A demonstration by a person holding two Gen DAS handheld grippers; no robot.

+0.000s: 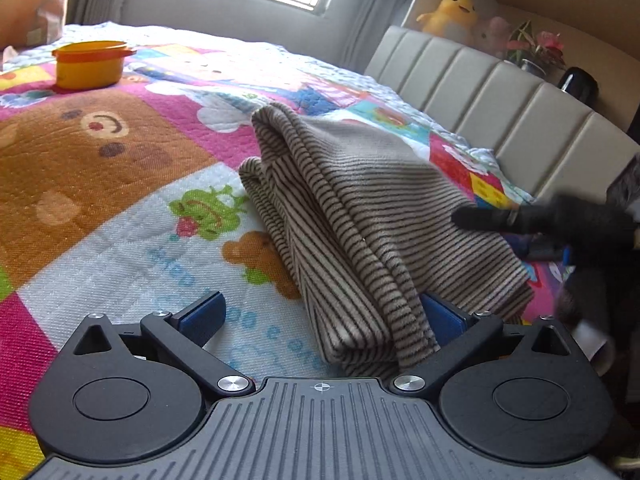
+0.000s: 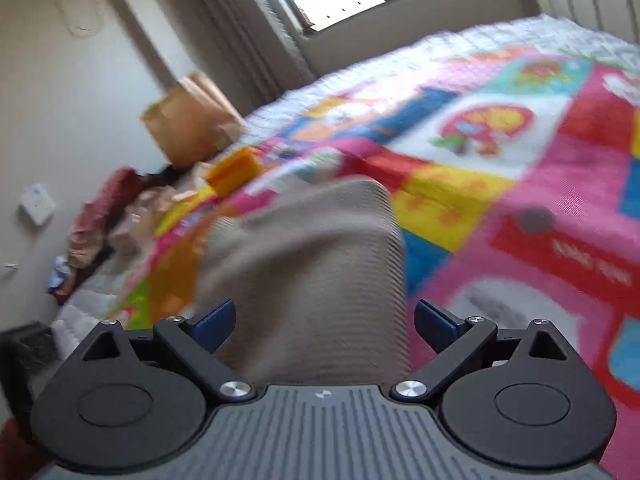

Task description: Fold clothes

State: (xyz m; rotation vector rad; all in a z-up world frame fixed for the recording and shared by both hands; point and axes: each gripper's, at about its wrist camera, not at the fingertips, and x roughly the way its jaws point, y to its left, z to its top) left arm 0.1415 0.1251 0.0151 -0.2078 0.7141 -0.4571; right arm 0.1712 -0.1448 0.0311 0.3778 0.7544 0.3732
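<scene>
A beige garment with thin dark stripes (image 1: 360, 208) lies folded in a long bundle on the colourful quilt (image 1: 120, 208). In the left wrist view my left gripper (image 1: 322, 314) is open wide. The garment's near end lies between its blue pads, against the right pad (image 1: 440, 316) and clear of the left one. A dark blurred shape (image 1: 560, 224) reaches over the garment's right edge. The right wrist view is blurred. There my right gripper (image 2: 325, 326) stands open, and the garment (image 2: 312, 260) fills most of the gap between its fingers without being pinched.
An orange-yellow lidded tub (image 1: 90, 64) sits on the quilt at the far left and shows again as the tub (image 2: 234, 170). A padded headboard (image 1: 500, 108) bounds the bed, with a yellow plush duck (image 1: 452, 14) above it. A paper bag (image 2: 188, 124) and a heap of clothes (image 2: 108, 216) lie beside the bed.
</scene>
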